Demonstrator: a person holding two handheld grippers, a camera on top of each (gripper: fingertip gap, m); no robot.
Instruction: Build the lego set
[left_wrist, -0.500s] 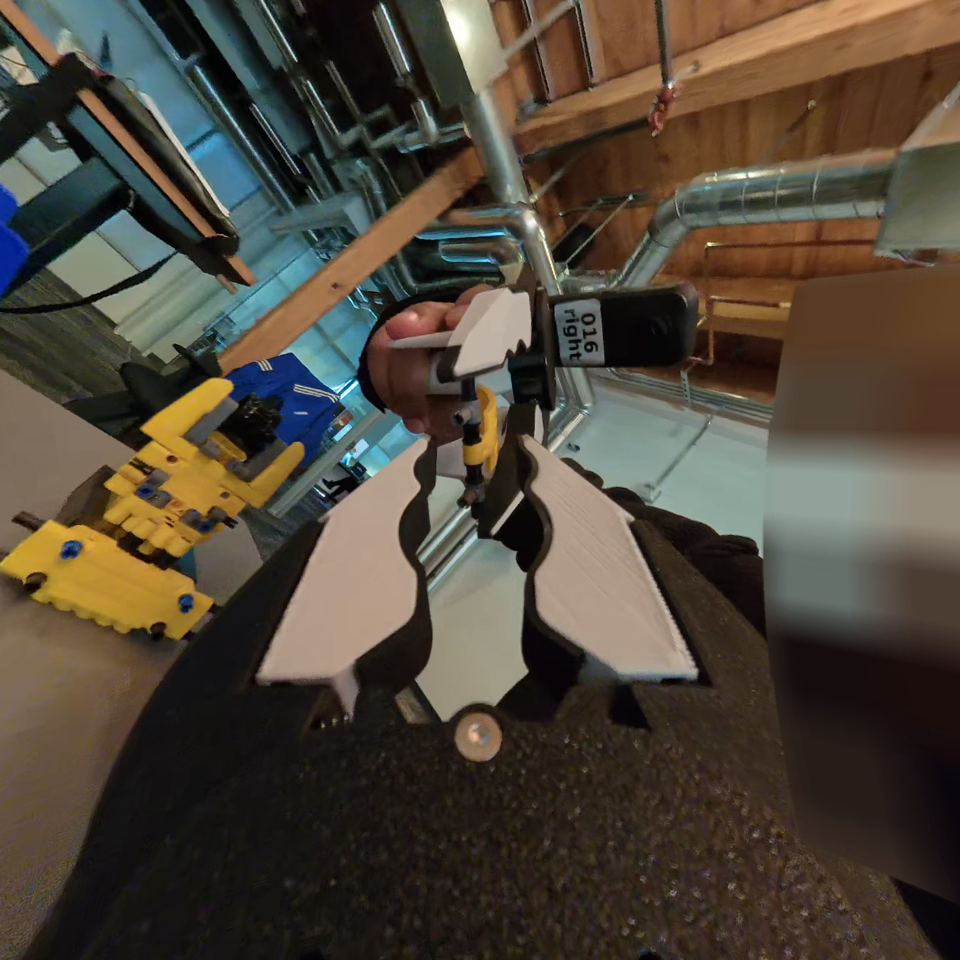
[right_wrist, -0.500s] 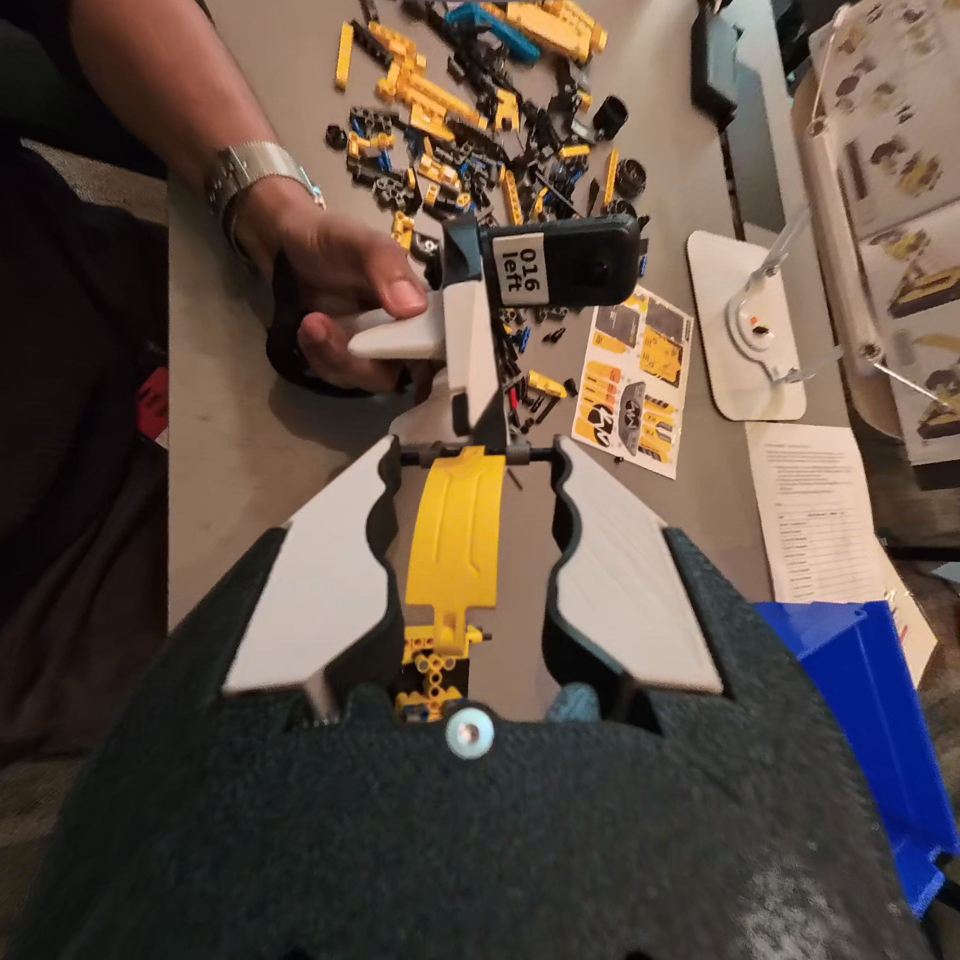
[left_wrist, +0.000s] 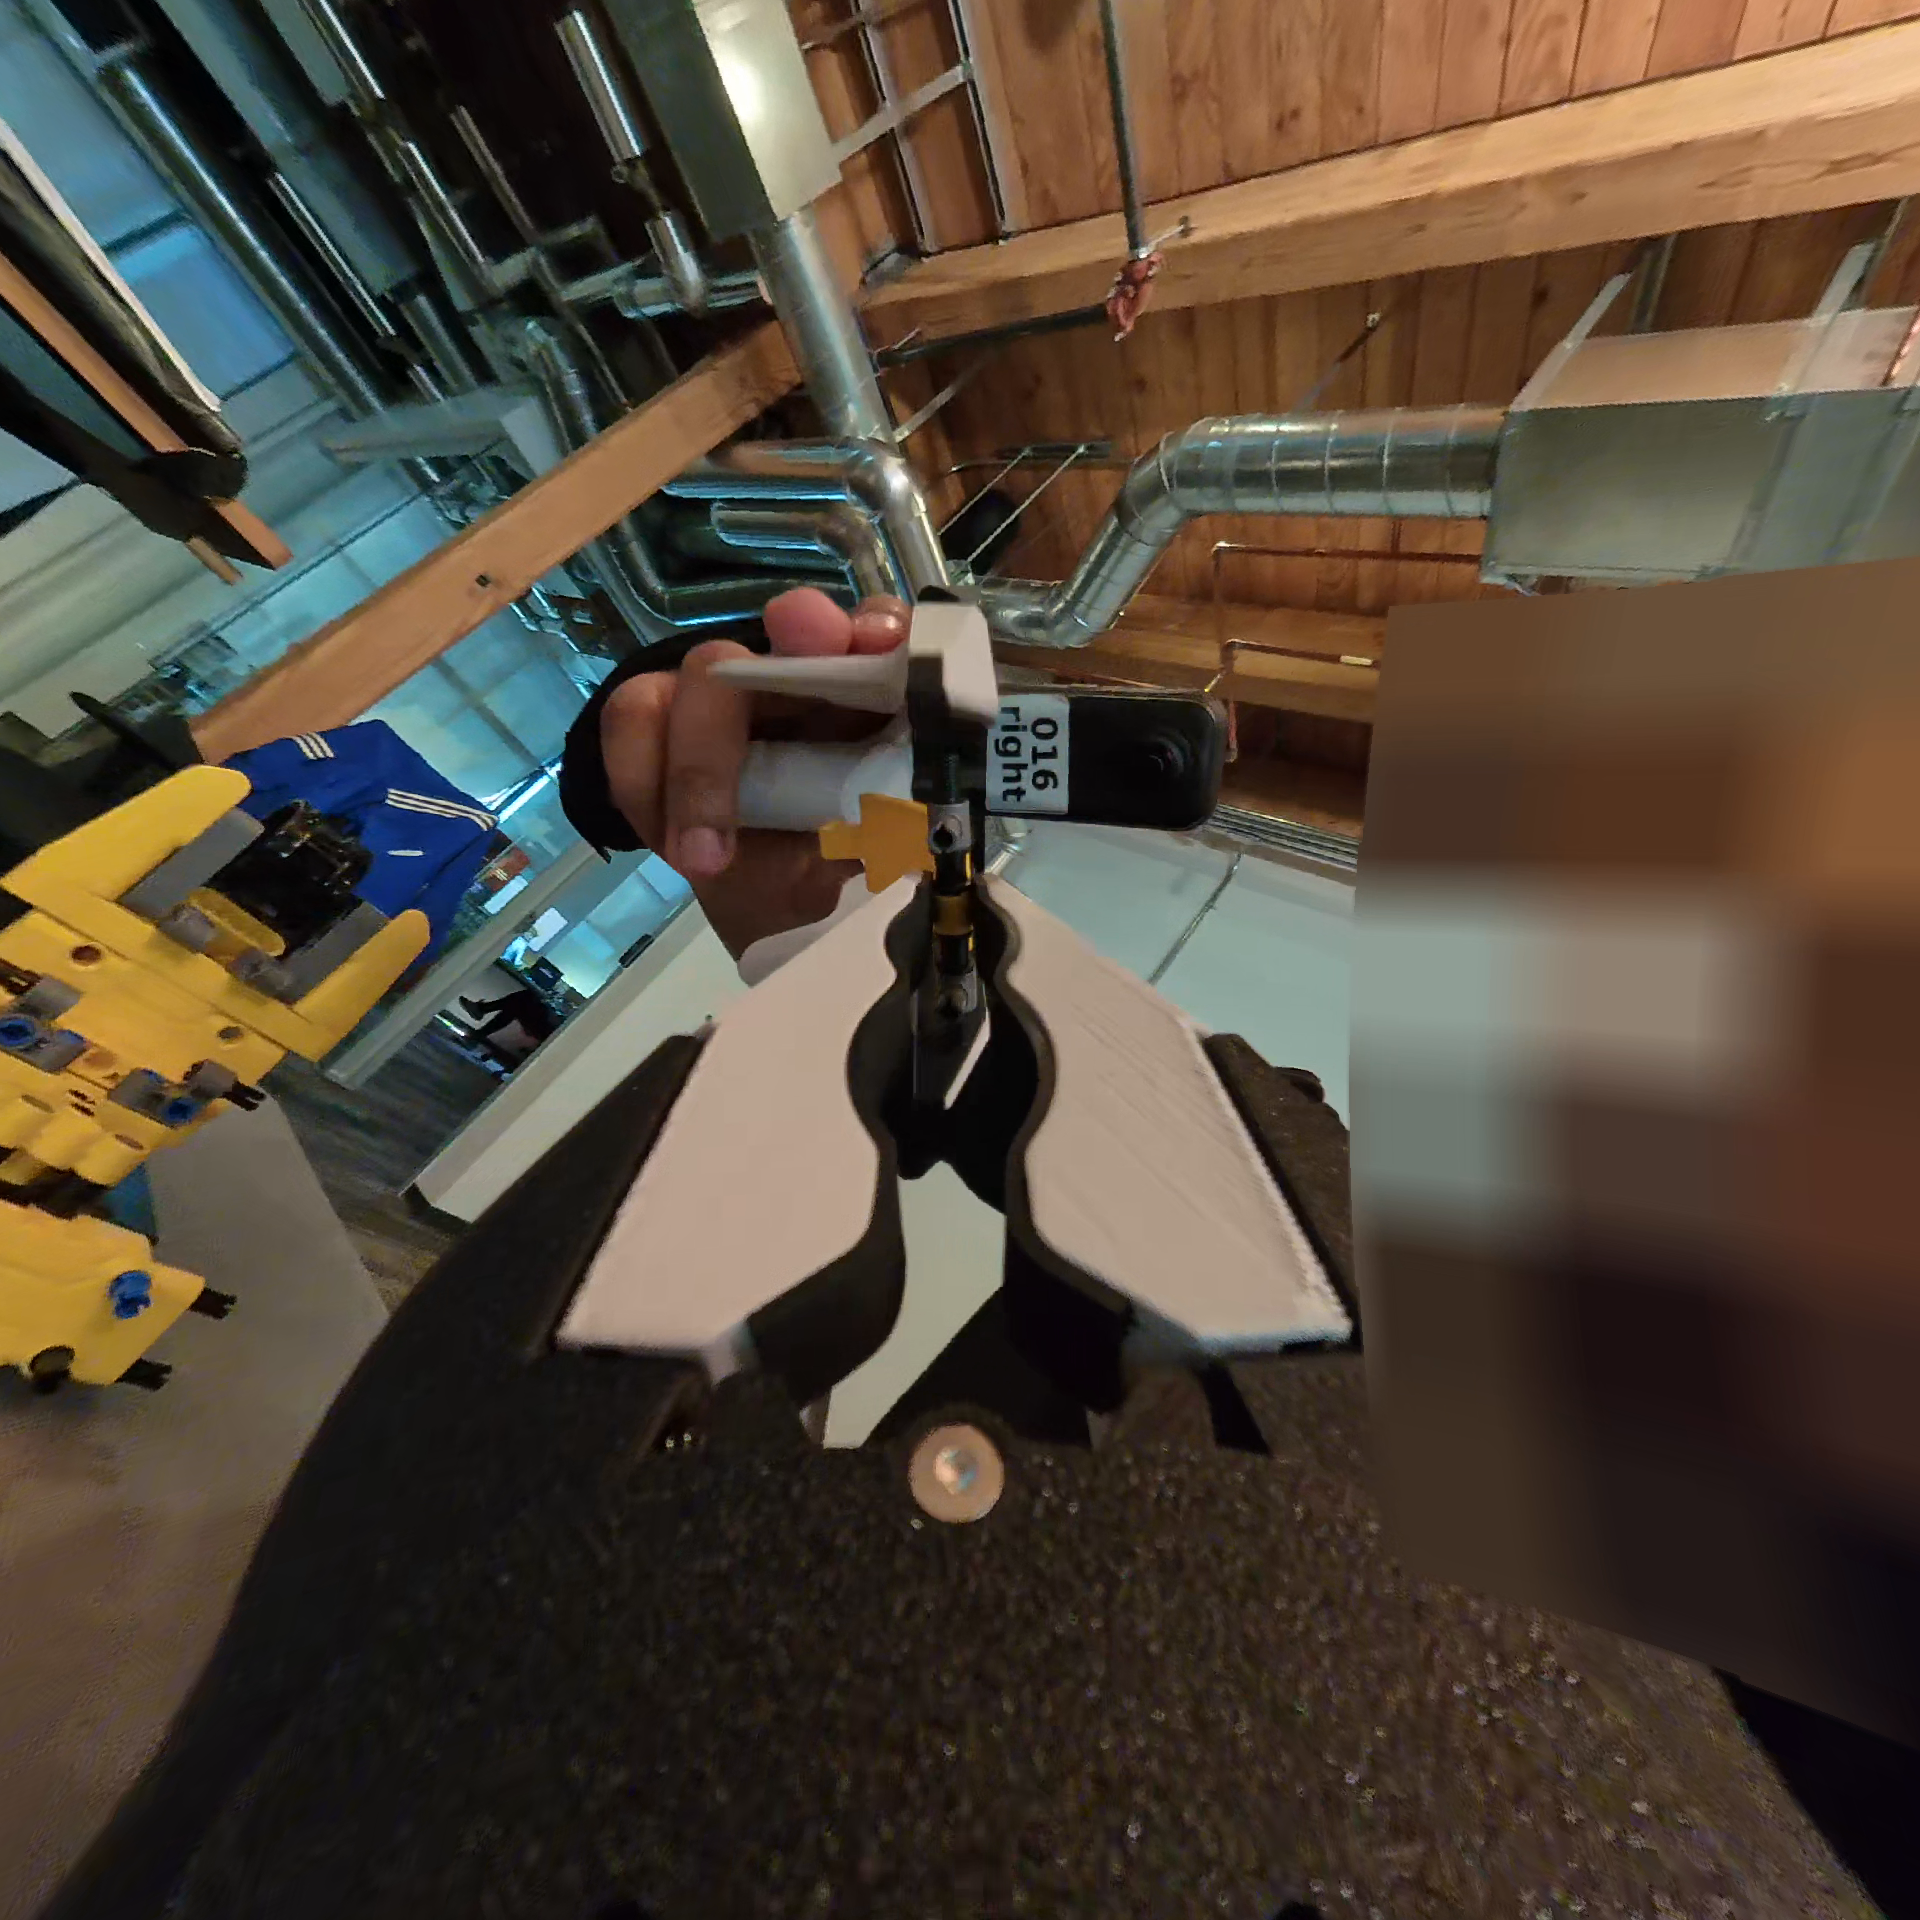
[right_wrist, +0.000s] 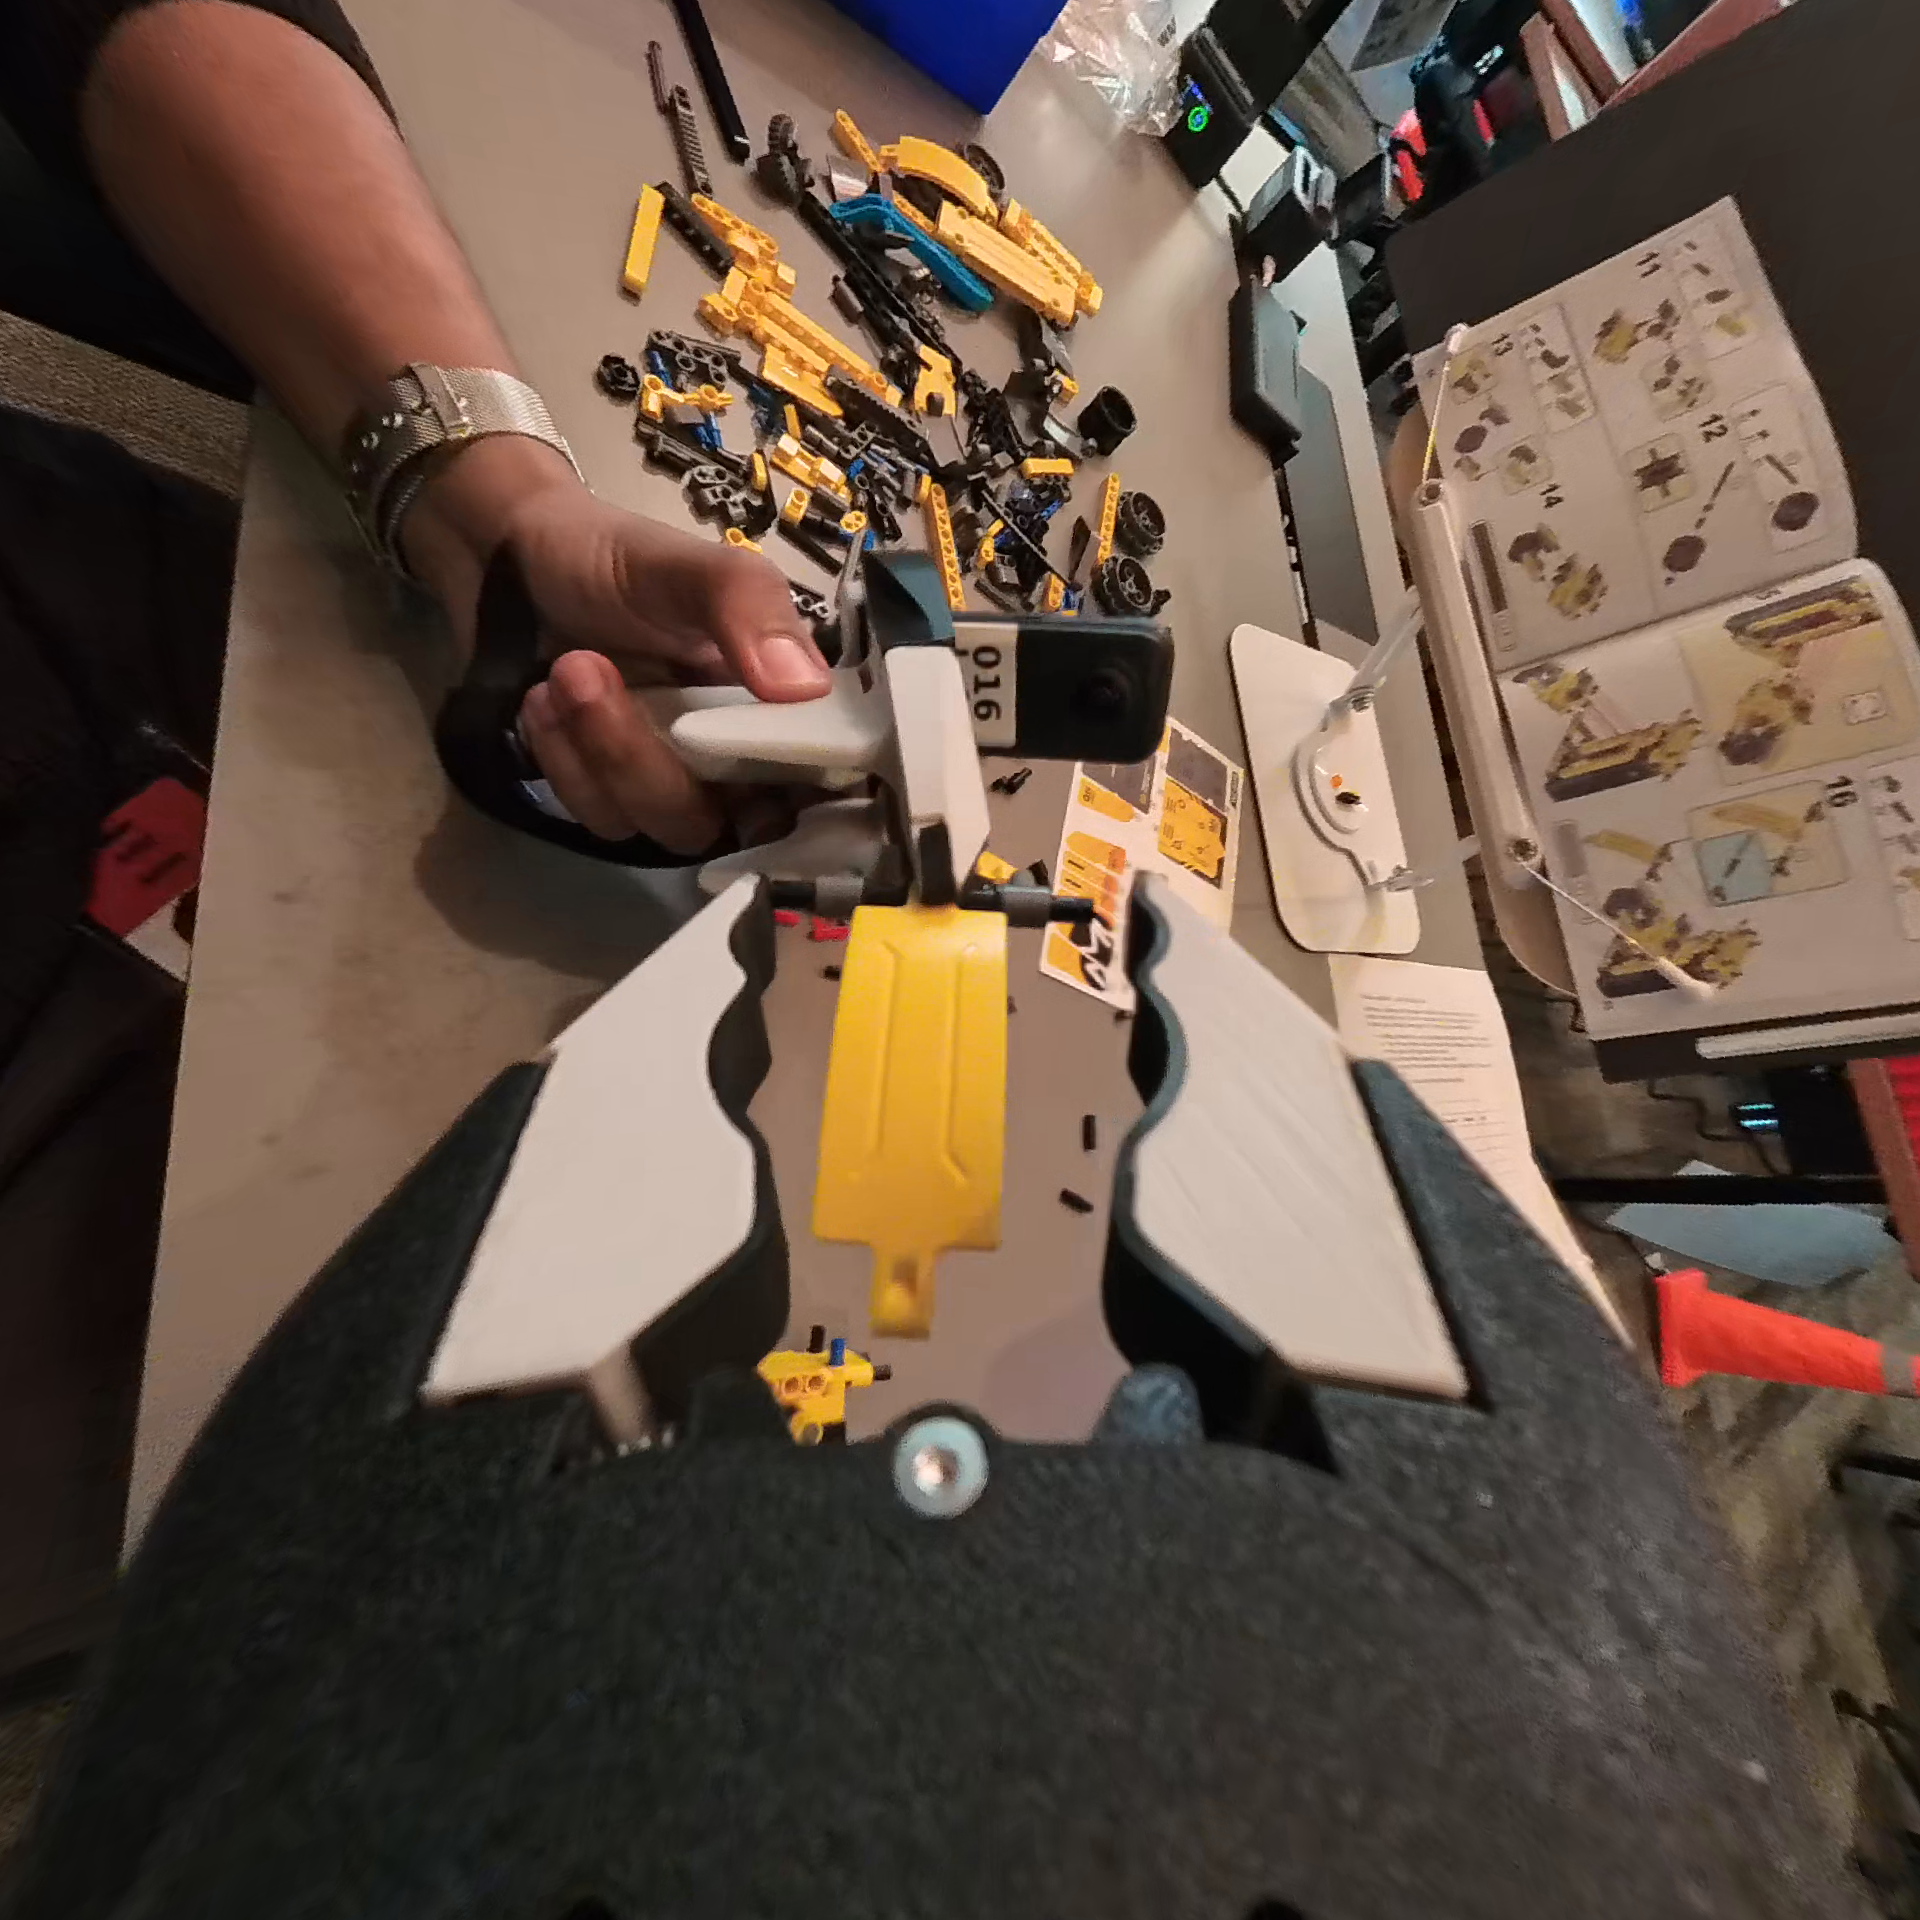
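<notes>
My left gripper (left_wrist: 951, 894) is shut on a thin black axle (left_wrist: 940, 935) that carries grey and yellow bushes and stands upright between its white fingers. A yellow panel (left_wrist: 883, 842) hangs from the axle, seen edge-on here. In the right wrist view my right gripper (right_wrist: 949, 904) is open wide. The same axle (right_wrist: 821, 894) lies across between its fingertips, with a small gap at the right tip. The yellow panel (right_wrist: 909, 1081) reaches back toward the camera. The left gripper (right_wrist: 935, 862), held by a hand (right_wrist: 644, 623), pinches the axle's middle from the far side.
A grey table (right_wrist: 364, 935) holds a pile of yellow and black parts (right_wrist: 883, 343), a sticker sheet (right_wrist: 1153, 821), a small yellow piece (right_wrist: 810, 1382) and a white stand base (right_wrist: 1320, 790). An open instruction booklet (right_wrist: 1662, 623) stands right. A part-built yellow model (left_wrist: 156, 987) sits left. Less than 4 cm separates the two grippers' tips.
My left gripper's fingers have closed in on the axle. A gap now shows between the axle's end and my right gripper's right tip. Both views have tilted.
</notes>
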